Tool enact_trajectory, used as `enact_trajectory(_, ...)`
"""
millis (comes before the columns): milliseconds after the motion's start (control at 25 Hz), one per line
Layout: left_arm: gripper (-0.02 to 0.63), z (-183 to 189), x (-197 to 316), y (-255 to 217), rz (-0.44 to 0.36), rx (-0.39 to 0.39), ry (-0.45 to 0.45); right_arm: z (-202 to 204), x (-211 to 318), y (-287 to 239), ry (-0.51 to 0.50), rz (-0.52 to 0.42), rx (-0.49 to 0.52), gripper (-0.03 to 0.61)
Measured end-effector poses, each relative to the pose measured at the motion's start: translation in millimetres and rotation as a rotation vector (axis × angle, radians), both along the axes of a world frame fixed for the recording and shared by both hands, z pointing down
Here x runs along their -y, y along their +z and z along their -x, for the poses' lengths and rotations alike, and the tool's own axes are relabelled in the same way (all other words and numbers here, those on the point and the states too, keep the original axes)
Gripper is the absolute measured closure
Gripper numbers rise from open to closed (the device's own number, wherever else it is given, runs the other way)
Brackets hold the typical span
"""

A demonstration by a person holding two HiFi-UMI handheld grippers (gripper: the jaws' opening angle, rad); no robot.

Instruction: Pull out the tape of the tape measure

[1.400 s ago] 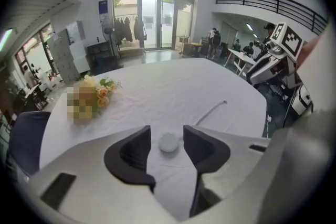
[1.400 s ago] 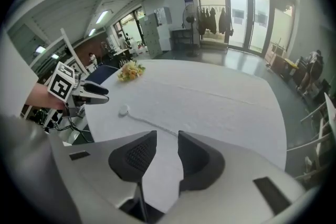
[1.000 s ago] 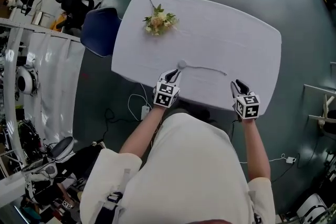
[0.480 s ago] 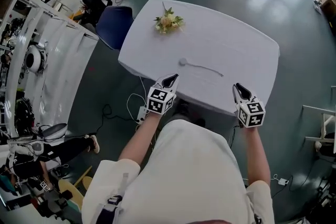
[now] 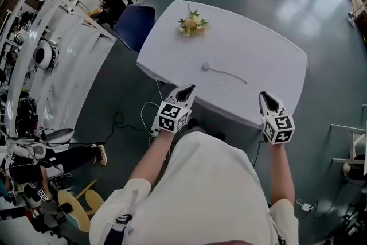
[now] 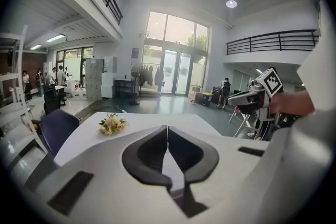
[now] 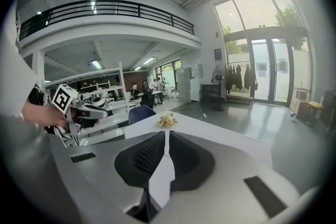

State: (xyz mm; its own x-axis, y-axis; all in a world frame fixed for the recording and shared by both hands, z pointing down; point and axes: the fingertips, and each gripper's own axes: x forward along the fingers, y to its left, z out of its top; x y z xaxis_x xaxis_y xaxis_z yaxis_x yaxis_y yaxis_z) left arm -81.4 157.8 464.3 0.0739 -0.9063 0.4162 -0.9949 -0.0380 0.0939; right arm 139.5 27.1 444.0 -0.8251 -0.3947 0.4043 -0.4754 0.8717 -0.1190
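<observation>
A small round tape measure lies on the white table, with a thin length of tape trailing from it to the right. Both grippers hang at the table's near edge, short of the tape measure and touching nothing. My left gripper is shut and empty; its own view shows the pads together. My right gripper is closing, its jaws almost together with nothing between them. Each gripper view shows the other gripper held in a hand off to the side.
A bunch of flowers lies at the table's far left end. A blue chair stands beyond that end. Cables run over the dark floor, and racks and equipment crowd the left side of the room.
Both grippers have drawn back from the table toward the body. The right jaws have come together. The tape measure and its tape lie where they were.
</observation>
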Motion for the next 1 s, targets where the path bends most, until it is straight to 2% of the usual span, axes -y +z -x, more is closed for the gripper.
enact_trajectory(200,0.603,15,-7,-6,-0.020,0.002,0.037,6,-5,-19,0.055,-0.042,0.022,0.531)
enact_trajectory(600,0.604,29,-6,-54,-0.107,0.023,0.207,22,-31,-59,0.105,-0.168,0.022,0.532)
enact_trajectory(1000,0.604,47,1,-66,-0.128,0.030,0.248,30,-35,-75,0.147,-0.193,0.024,0.537)
